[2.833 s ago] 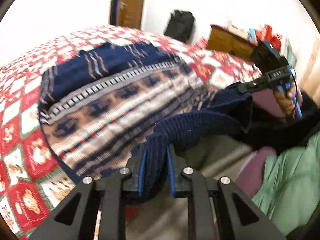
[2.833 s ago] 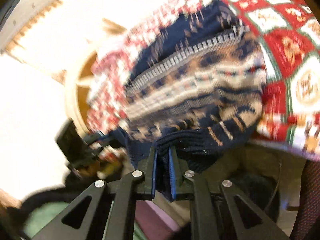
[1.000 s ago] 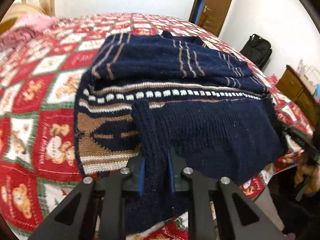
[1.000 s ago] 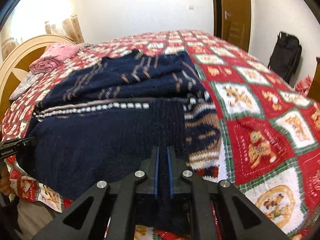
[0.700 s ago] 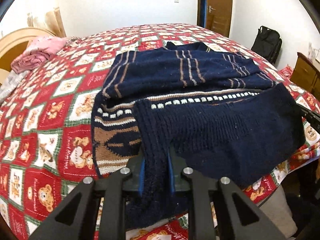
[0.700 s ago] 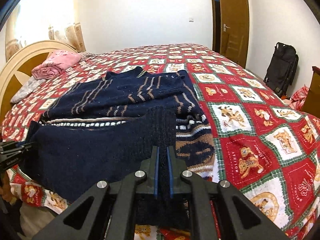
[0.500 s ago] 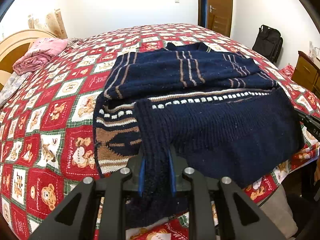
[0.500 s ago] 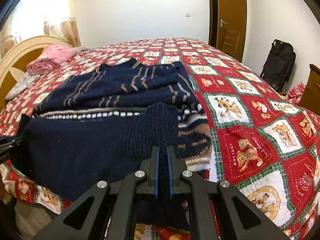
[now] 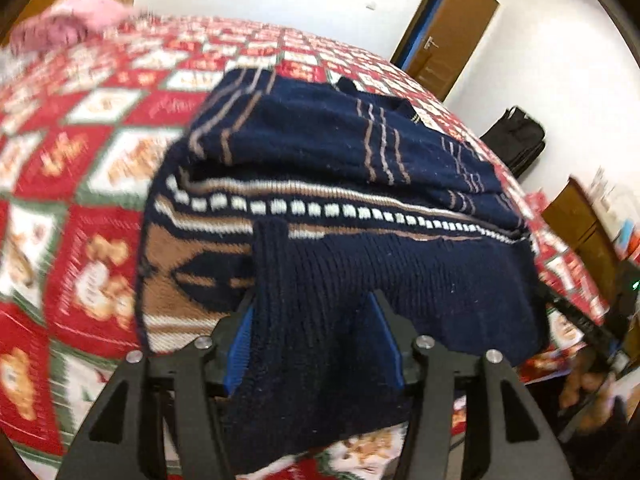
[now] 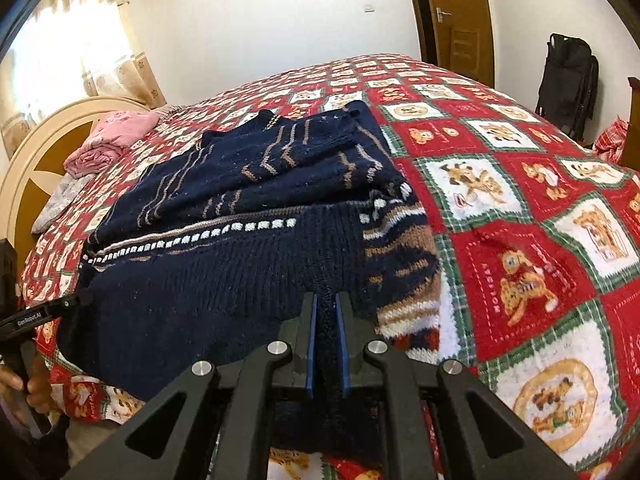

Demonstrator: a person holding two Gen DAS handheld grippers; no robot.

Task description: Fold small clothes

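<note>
Jaws of the left gripper (image 9: 314, 334) are opening, the ribbed hem of the navy knitted sweater with tan and white bands (image 9: 340, 184) lying slack between them; the right gripper (image 10: 327, 344) remains clamped on the hem's other corner. Sweater lies ahead of both on the red patchwork bedspread (image 10: 520, 208), hem brought over the body. Judged step: releasing the fold. Next: right release, both withdraw without dragging

left tongs (image 9: 316, 336) opening | sweater hem (image 9: 320, 320) released (lies loose between)
</note>
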